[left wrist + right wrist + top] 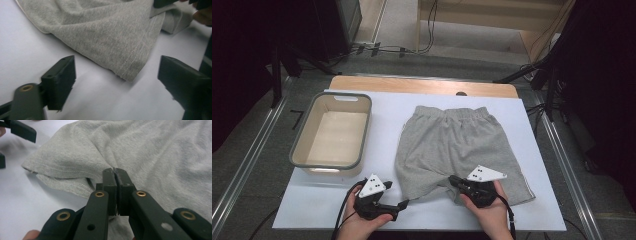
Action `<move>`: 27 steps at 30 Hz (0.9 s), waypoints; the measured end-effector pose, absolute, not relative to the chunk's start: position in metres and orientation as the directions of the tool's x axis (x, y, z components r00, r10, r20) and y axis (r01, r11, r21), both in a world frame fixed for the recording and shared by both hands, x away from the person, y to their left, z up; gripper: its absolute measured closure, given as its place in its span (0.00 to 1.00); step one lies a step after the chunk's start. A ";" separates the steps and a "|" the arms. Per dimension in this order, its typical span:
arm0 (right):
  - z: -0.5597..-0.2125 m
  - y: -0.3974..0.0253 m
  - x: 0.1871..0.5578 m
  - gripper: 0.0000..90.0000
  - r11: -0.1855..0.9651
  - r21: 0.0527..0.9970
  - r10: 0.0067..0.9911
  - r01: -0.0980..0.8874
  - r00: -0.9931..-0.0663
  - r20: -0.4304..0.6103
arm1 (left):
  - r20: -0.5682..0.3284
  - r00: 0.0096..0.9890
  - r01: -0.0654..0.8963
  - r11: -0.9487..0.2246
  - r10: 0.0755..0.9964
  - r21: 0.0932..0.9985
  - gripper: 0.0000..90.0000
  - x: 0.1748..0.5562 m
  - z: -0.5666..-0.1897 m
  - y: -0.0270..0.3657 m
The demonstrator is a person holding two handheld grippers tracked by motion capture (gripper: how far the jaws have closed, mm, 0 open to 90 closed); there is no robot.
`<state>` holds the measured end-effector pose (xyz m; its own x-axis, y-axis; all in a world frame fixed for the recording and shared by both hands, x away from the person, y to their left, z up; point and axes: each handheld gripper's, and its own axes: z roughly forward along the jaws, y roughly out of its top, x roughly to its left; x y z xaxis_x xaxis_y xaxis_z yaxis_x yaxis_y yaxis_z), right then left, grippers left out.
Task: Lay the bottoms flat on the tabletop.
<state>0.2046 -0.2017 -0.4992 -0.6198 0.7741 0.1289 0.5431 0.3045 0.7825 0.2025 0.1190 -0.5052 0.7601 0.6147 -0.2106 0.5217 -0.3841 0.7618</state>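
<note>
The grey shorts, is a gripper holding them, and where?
The right gripper pinches the grey shorts near the crotch, between the legs. The left gripper holds nothing, jaws open by the leg hem.

Grey shorts (457, 147) are laid on a white table cover (387, 120), beside a cream tub (332, 132).

The shorts are seen in a pale heathered grey, with lighter stitching along the hems and a white stripe down one outer side. The tub is coloured cream inside and edged with a grey rim. Both the left gripper (404, 203) and the right gripper (453, 180) are made in black, each topped by a light grey plate with dark dots; brass-coloured rivets are set in the jaws. A tan wooden strip is shown at the table's far edge.
</note>
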 end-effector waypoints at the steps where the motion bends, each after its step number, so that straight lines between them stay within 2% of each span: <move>1: -0.500 -0.203 0.205 0.95 0.305 0.785 0.772 0.539 -0.622 0.127 | -0.202 0.764 0.519 -0.398 0.612 0.756 0.19 0.201 -0.506 0.115; 4: -0.500 -0.203 0.205 0.95 0.310 0.784 0.771 0.538 -0.624 0.123 | -0.162 0.774 0.500 -0.435 0.611 0.749 0.32 0.198 -0.507 0.108; 6: -0.500 -0.203 0.205 0.95 0.311 0.783 0.770 0.539 -0.625 0.124 | -0.158 0.779 0.499 -0.447 0.607 0.742 0.44 0.197 -0.508 0.105; 8: -0.501 -0.203 0.205 0.95 0.315 0.783 0.765 0.536 -0.631 0.125 | -0.111 0.764 0.503 -0.478 0.636 0.720 0.60 0.195 -0.509 0.102; 11: -0.501 -0.202 0.204 0.95 0.321 0.785 0.754 0.529 -0.645 0.126 | -0.116 0.764 0.505 -0.476 0.634 0.720 0.81 0.196 -0.509 0.102; 12: -0.501 -0.201 0.203 0.95 0.323 0.785 0.750 0.529 -0.649 0.129 | -0.116 0.766 0.502 -0.477 0.632 0.721 0.94 0.197 -0.508 0.104; 20: -0.498 -0.190 0.194 0.95 0.354 0.781 0.699 0.514 -0.700 0.144 | -0.093 0.765 0.479 -0.466 0.638 0.744 0.96 0.194 -0.485 0.139; 27: -0.497 -0.170 0.181 0.95 0.387 0.773 0.638 0.502 -0.751 0.168 | -0.088 0.742 0.489 -0.448 0.664 0.748 0.96 0.185 -0.484 0.171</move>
<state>0.1808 -0.1696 -0.4967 -0.7512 0.6383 0.1680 0.5019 0.3872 0.7734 0.1848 0.1707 -0.4836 0.7424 0.6641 -0.0879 0.4893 -0.4479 0.7483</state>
